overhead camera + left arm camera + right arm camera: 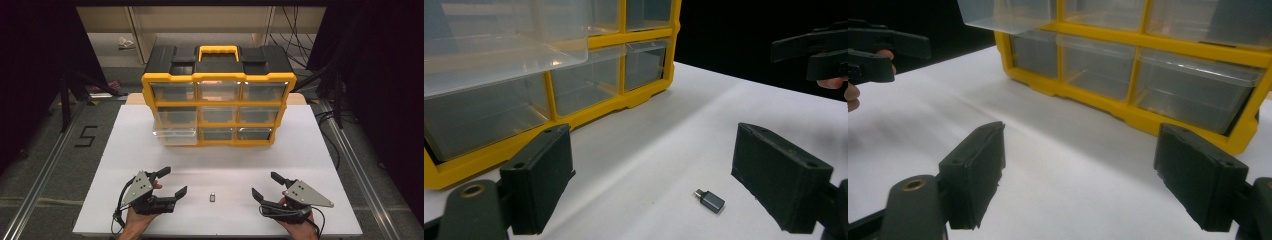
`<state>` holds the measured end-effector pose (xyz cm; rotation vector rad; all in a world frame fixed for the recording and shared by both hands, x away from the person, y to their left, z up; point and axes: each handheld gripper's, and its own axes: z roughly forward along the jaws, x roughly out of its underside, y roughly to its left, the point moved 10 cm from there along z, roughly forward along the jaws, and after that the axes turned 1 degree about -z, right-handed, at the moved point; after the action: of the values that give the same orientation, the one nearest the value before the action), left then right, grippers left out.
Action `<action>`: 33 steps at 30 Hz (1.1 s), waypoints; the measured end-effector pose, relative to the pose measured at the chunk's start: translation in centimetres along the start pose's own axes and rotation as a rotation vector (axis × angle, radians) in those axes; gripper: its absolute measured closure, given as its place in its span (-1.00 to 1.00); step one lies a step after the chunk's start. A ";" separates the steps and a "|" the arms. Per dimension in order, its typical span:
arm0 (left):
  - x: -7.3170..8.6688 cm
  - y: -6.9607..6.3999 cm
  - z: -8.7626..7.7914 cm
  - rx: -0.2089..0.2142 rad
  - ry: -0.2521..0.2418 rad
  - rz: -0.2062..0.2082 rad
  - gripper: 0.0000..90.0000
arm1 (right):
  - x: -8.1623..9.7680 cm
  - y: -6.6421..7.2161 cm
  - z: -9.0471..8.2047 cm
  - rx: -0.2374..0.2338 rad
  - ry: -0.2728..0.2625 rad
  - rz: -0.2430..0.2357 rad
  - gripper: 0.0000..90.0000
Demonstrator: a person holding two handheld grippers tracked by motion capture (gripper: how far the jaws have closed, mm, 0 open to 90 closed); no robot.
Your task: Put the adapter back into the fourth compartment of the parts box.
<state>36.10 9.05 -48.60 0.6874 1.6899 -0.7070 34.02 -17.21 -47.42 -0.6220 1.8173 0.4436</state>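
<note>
In the high view, the left gripper is sitting at lower left and the right gripper at lower right, both with jaws spread wide and gripping nothing. The adapter is lying flat on the table at lower centre, between the two grippers and touching neither. The organizer is standing at upper centre, its drawer at lower left sticking out.

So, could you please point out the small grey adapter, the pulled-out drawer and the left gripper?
small grey adapter (710, 201), left gripper view, on its grey body.
pulled-out drawer (175, 134), high view, on its clear front wall.
left gripper (172, 182), high view, midway between its fingertips.
</note>
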 end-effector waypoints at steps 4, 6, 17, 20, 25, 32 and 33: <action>0.0 0.0 0.0 0.001 0.000 0.005 -0.64 | -0.1 0.3 0.4 -0.006 0.031 -0.011 -0.52; 0.0 0.0 0.0 0.001 -0.001 0.004 -0.64 | -0.2 0.5 0.6 -0.014 0.047 -0.013 -0.51; 0.0 -0.1 0.0 0.004 0.001 0.005 -0.63 | -0.9 1.8 2.1 -0.056 0.130 -0.065 -0.47; 0.0 -0.1 0.0 0.005 0.001 0.005 -0.63 | -1.0 2.0 2.6 -0.066 0.149 -0.070 -0.47; 0.0 -0.1 0.0 0.004 0.001 0.005 -0.63 | -0.9 2.4 3.3 -0.083 0.195 -0.084 -0.46; 0.0 -0.2 0.0 0.007 0.000 0.007 -0.62 | -0.5 3.0 4.4 -0.098 0.257 -0.111 -0.46; 0.0 -0.2 0.0 0.008 0.001 0.008 -0.62 | -0.5 3.1 4.5 -0.099 0.262 -0.111 -0.46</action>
<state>35.97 8.96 -48.57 0.6995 1.6850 -0.7081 35.67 -12.06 -48.41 -0.8786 2.0039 0.3925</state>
